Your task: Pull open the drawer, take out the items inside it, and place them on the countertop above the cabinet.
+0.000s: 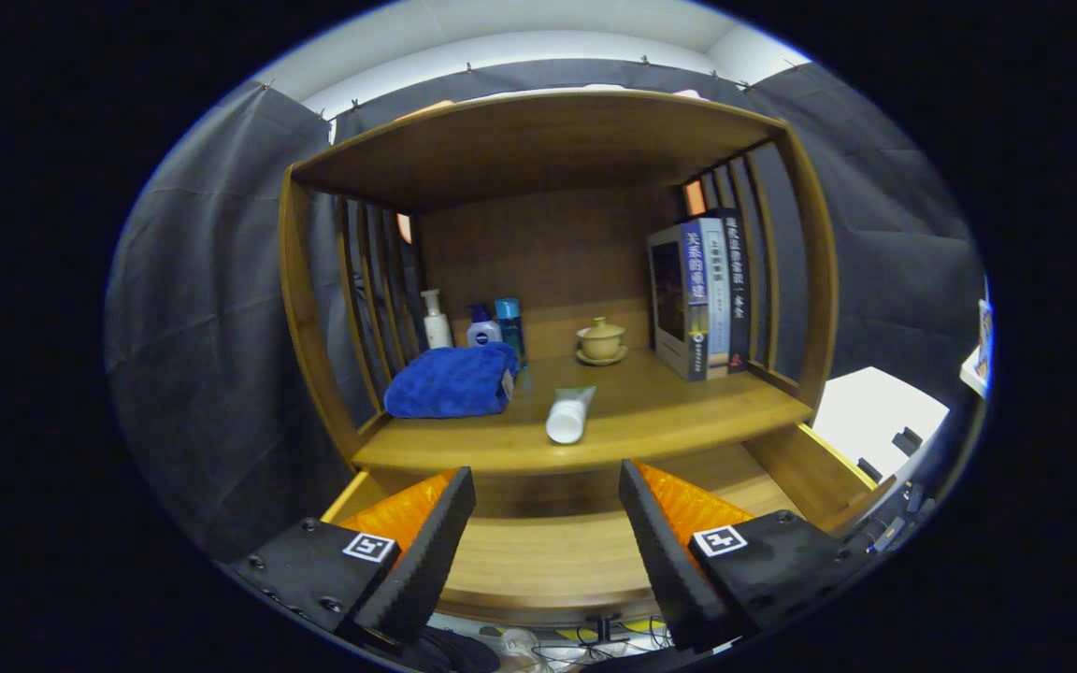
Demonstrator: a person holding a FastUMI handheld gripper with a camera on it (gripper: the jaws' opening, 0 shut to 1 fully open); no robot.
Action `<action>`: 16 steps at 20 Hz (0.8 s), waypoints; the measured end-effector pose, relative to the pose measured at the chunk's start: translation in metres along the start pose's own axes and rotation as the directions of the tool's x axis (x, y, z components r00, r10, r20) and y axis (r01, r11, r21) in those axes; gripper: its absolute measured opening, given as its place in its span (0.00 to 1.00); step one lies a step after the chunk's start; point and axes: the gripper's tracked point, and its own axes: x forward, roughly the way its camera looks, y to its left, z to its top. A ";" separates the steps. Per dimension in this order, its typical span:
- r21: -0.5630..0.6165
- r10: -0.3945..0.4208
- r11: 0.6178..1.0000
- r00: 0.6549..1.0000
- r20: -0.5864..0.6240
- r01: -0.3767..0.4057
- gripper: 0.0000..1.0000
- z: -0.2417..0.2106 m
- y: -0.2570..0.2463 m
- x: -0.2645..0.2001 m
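Two tool (546, 523) fingers spread wide, empty, above open drawer (538, 556).

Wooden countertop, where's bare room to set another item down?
Bare wood lies between the white tube and the upright books, before the lidded teacup. The blue folded towel and bottles crowd the other end. The gripper is open.

Gripper (548, 523) fingers spread wide, nothing between them, hovering over the pulled-out drawer (548, 561). Beyond them on the countertop (651, 411): white tube (569, 414) lying on its side near the front edge, blue towel (452, 380) folded at left, three bottles (473, 322) behind it, lidded cup (602, 340) on saucer mid-back, books (702, 297) upright at right.
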 end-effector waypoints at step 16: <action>-0.066 -0.038 0.997 0.999 -0.032 0.036 0.98 -0.071 -0.031 -0.034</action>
